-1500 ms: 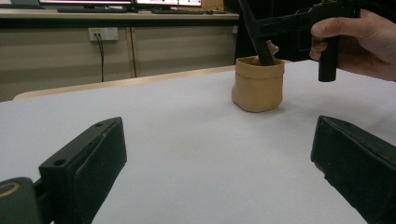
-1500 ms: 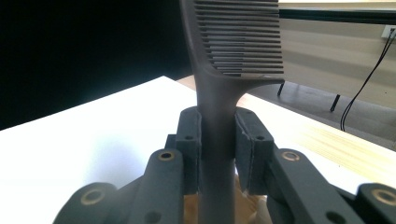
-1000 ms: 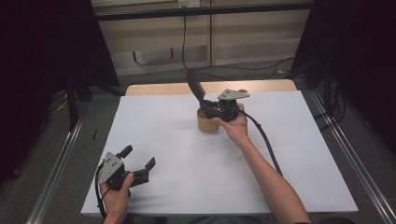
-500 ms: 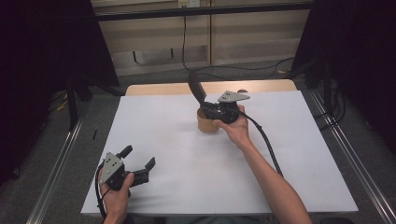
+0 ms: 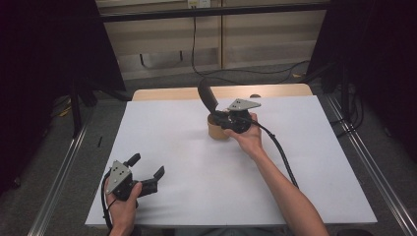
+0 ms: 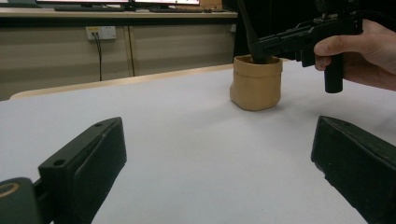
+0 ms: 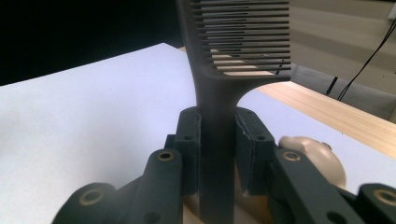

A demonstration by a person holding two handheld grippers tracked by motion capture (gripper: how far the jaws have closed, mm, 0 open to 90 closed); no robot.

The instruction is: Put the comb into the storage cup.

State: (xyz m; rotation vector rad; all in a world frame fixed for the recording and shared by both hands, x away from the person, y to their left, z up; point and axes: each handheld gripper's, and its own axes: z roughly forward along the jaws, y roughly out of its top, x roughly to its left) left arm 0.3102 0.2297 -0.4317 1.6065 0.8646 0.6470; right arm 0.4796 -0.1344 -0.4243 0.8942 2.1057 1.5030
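While the right gripper clamps the comb by its handle, the comb stands in the cup just past table centre, teeth rising toward 11 o'clock from the jaws. At the table's 7 o'clock, the left gripper rests open, well apart.

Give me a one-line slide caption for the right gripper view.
Right gripper clamps a dark comb by its handle above a tan cup on the white table.
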